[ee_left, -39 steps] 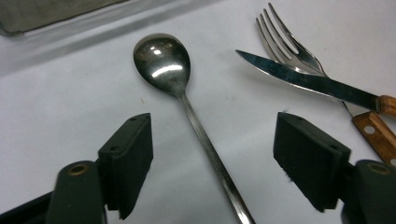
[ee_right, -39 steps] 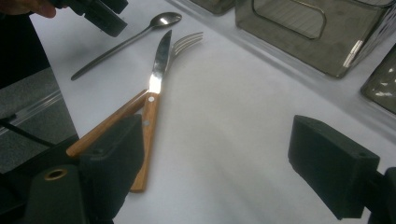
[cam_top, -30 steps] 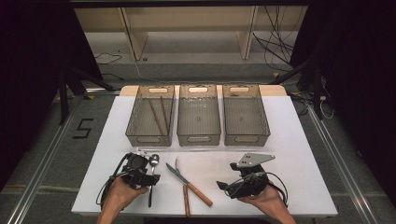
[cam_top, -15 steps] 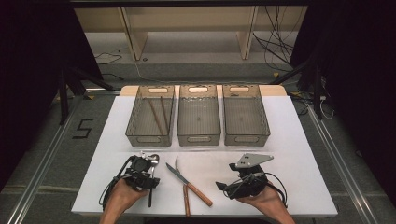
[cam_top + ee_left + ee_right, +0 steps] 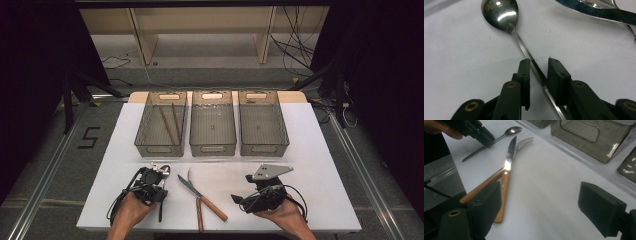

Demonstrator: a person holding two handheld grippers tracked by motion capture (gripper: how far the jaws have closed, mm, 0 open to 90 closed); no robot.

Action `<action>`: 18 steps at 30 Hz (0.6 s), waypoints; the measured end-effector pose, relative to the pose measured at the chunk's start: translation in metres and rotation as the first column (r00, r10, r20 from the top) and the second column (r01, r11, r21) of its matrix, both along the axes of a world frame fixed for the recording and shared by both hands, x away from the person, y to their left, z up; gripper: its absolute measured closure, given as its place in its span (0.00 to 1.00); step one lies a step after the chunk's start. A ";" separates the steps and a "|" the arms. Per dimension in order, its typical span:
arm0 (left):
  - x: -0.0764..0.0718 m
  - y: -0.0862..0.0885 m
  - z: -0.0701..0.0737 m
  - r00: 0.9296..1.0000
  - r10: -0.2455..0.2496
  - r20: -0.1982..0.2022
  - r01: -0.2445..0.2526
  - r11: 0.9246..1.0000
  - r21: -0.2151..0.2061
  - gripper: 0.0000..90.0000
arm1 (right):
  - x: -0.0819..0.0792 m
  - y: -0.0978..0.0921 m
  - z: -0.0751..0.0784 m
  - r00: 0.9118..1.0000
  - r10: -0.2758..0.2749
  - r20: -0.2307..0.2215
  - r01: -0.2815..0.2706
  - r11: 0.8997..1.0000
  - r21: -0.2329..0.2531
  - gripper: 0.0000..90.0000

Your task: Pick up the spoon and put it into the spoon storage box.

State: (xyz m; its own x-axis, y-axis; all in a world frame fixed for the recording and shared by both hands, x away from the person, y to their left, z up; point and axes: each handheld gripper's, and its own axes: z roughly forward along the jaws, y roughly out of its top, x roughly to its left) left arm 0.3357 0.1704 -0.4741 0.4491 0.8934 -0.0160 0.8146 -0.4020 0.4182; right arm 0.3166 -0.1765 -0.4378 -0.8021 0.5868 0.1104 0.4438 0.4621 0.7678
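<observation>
Cutlery sorting, pick-up step: left gripper (image 5: 538, 62), jaws parted and straddling the spoon (image 5: 524, 47) handle flat on the table, judged next to need closing and lifting; beyond it, knife (image 5: 507, 161) crossing fork (image 5: 522, 143); right gripper (image 5: 541, 202), jaws wide apart, empty.

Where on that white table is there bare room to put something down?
Bare patches: the table right of the three bins, and the strip between the knife and the right gripper. The left edge beside the bins is bare too. It is crowded at front left, where the left gripper straddles the spoon beside the fork.
</observation>
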 end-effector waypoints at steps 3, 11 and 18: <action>0.000 0.002 0.001 1.000 -0.001 -0.005 0.001 1.000 0.003 0.83 | 0.000 -0.001 0.000 1.000 -0.001 0.002 0.001 1.000 0.000 0.22; 0.002 0.014 0.006 1.000 0.011 -0.023 -0.012 0.999 -0.036 0.89 | 0.000 -0.001 0.000 1.000 -0.001 0.001 0.001 1.000 0.001 0.22; 0.002 0.019 0.007 0.999 0.022 -0.031 -0.023 0.999 -0.046 0.91 | 0.000 -0.001 0.000 1.000 0.000 0.002 0.000 1.000 0.001 0.22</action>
State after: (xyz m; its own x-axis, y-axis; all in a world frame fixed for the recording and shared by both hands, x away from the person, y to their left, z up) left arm 0.3376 0.1896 -0.4676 0.4274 0.9013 -0.0708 0.8359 -0.3641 0.4108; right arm 0.3165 -0.1772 -0.4375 -0.8020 0.5871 0.1098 0.4429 0.4612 0.7689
